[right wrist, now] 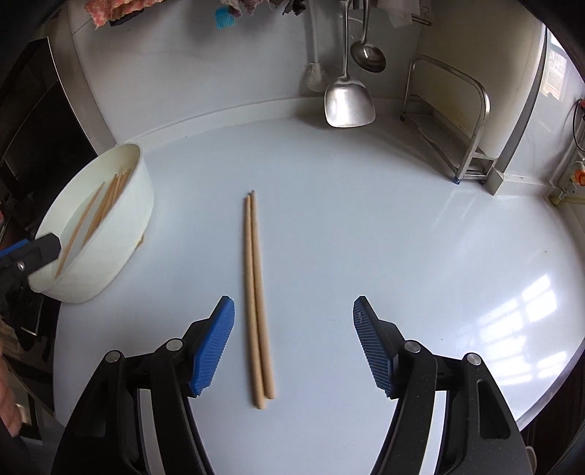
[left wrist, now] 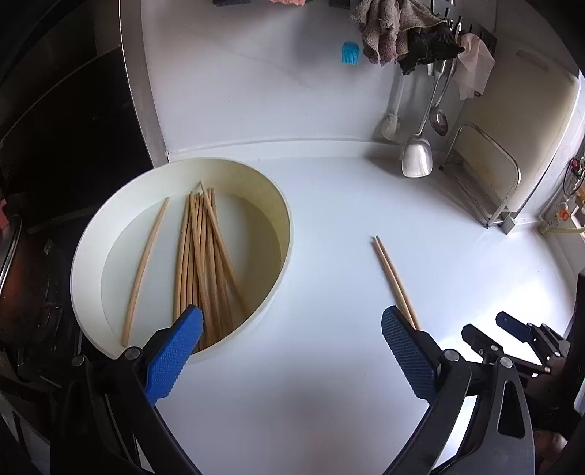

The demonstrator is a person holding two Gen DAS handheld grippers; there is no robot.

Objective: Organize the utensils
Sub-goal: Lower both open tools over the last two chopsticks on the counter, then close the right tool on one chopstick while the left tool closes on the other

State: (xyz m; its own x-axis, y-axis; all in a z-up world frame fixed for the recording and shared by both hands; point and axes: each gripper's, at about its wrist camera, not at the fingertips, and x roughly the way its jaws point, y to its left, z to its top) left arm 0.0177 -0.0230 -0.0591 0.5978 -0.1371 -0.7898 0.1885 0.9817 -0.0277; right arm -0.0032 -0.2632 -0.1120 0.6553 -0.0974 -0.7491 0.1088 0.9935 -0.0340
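A round white basin (left wrist: 87, 263) (right wrist: 131, 204) sits at the left of the white counter, holding several loose wooden chopsticks (left wrist: 204, 263) (right wrist: 106, 201). A pair of chopsticks (right wrist: 256, 292) (left wrist: 393, 277) lies side by side on the counter to the basin's right. My left gripper (left wrist: 292, 321) is wide open over the basin's near right rim, with nothing between its blue pads. My right gripper (right wrist: 294, 310) is open above the lying pair, which rests between the blue fingers (right wrist: 215, 343) without touching them. The right gripper (left wrist: 512, 329) also shows at the left wrist view's right edge.
A steel spatula (right wrist: 347, 102), a ladle (right wrist: 367, 54) and a white brush (right wrist: 314, 76) hang on the back wall. A metal rack (right wrist: 457, 120) stands at the back right. Rags (left wrist: 395, 33) hang above. A dark stove area (left wrist: 55, 182) lies left of the basin.
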